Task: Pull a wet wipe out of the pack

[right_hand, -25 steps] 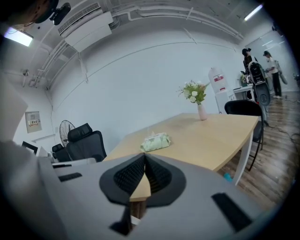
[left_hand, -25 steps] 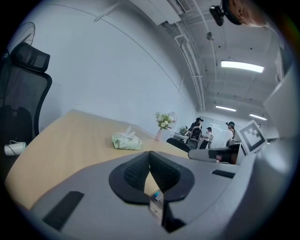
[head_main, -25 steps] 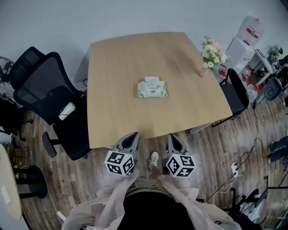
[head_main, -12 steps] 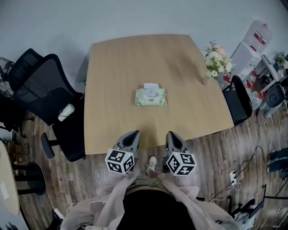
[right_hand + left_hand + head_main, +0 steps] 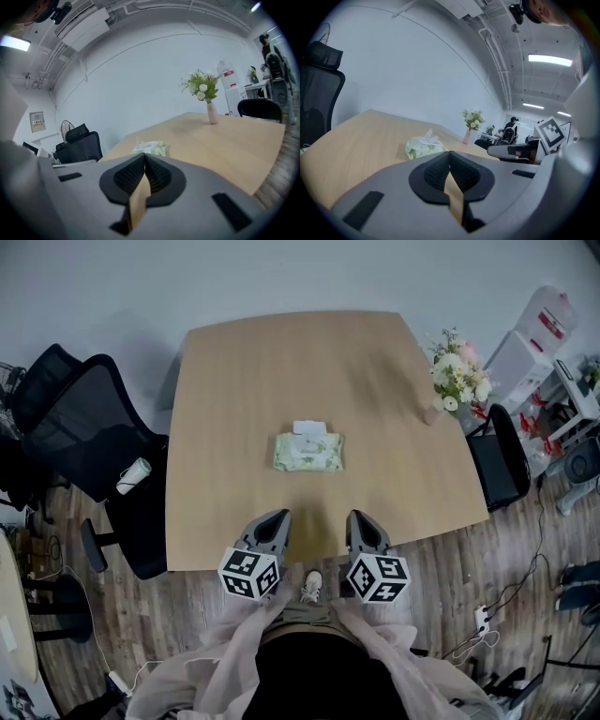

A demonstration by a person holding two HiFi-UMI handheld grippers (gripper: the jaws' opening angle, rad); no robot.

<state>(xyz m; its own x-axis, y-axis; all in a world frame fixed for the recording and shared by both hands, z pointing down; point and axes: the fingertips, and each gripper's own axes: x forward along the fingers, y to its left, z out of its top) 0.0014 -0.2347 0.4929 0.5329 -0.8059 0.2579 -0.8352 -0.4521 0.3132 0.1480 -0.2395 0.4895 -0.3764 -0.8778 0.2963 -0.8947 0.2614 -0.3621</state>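
Observation:
A pale green wet wipe pack lies flat near the middle of the wooden table, with a white wipe or flap showing at its far side. The same pack shows ahead in the left gripper view and, smaller, as the pack in the right gripper view. My left gripper and right gripper hover side by side over the table's near edge, well short of the pack. Both are shut with nothing between the jaws.
A vase of white flowers stands at the table's right edge. Black office chairs stand to the left, another chair to the right. Cables and a power strip lie on the wooden floor.
Both grippers have moved forward toward the table, from over the floor to over its near edge. The pack now lies closer to them. Jaws stayed shut.

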